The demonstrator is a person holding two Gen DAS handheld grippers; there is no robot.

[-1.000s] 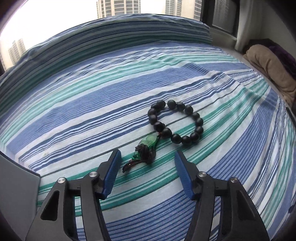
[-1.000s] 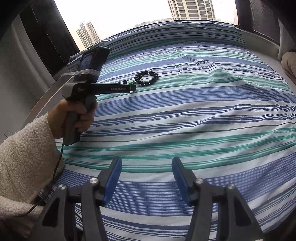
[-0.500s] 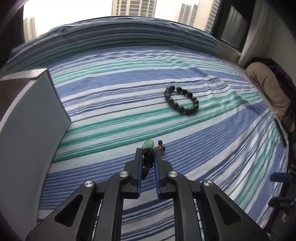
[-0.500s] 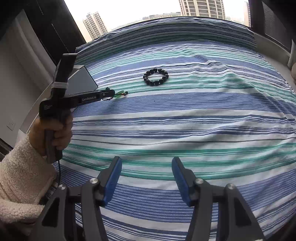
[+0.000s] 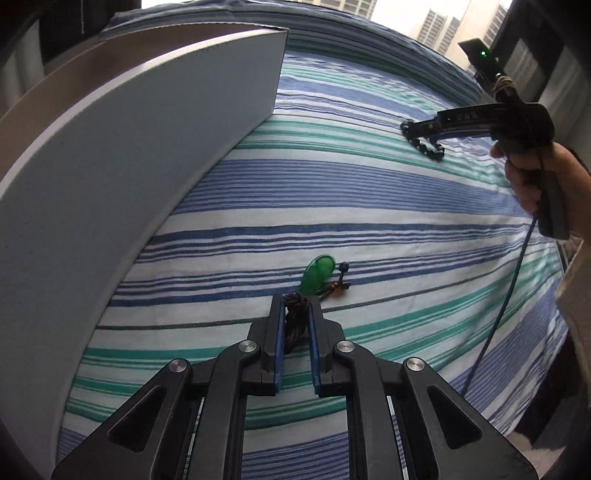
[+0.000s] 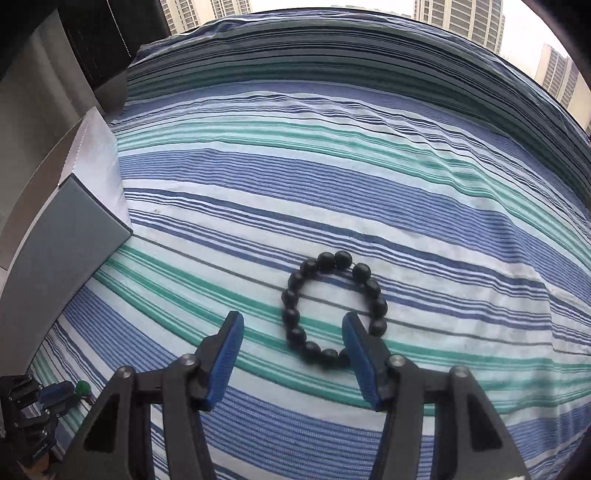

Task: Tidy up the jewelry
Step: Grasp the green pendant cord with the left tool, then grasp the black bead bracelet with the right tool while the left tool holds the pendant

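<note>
Jewelry here comes as two pieces on a bed (image 6: 369, 177) covered in a blue, teal and white striped sheet: a green pendant on a dark braided cord and a bracelet of black beads.

At the far left, a grey box (image 5: 122, 166) with a white rim stands on the sheet, its wall filling much of the left wrist view; in the right wrist view the same box (image 6: 70, 236) sits at the left edge of the bed.

Just right of the box, the left gripper (image 5: 296, 314) has its blue pads pressed nearly together, pinching the dark cord (image 5: 294, 321) of the green pendant (image 5: 317, 275). The pendant sticks out past the fingertips, with small dark and orange beads (image 5: 338, 282) just beside it on its right. Whether the pendant touches the sheet cannot be told. In the right wrist view the left gripper (image 6: 70, 393) shows small at the lower left corner with a green speck at its tip.

Further right, well apart from the pendant, the black bead bracelet (image 6: 334, 308) lies flat on a teal and white stripe. The right gripper (image 6: 293, 325) is spread wide, its blue pads (image 6: 229, 354) low over the sheet. The nearest beads lie between the fingertips and the right pad overlaps the bracelet's near right edge; contact cannot be judged. From the left wrist view, the right gripper (image 5: 415, 131) reaches over the bracelet (image 5: 428, 146), held by the person's right hand (image 5: 535, 177) at the right edge, a blue cable (image 5: 506, 295) hanging from the handle.

Tall buildings (image 6: 461, 14) show through the window beyond the bed.
</note>
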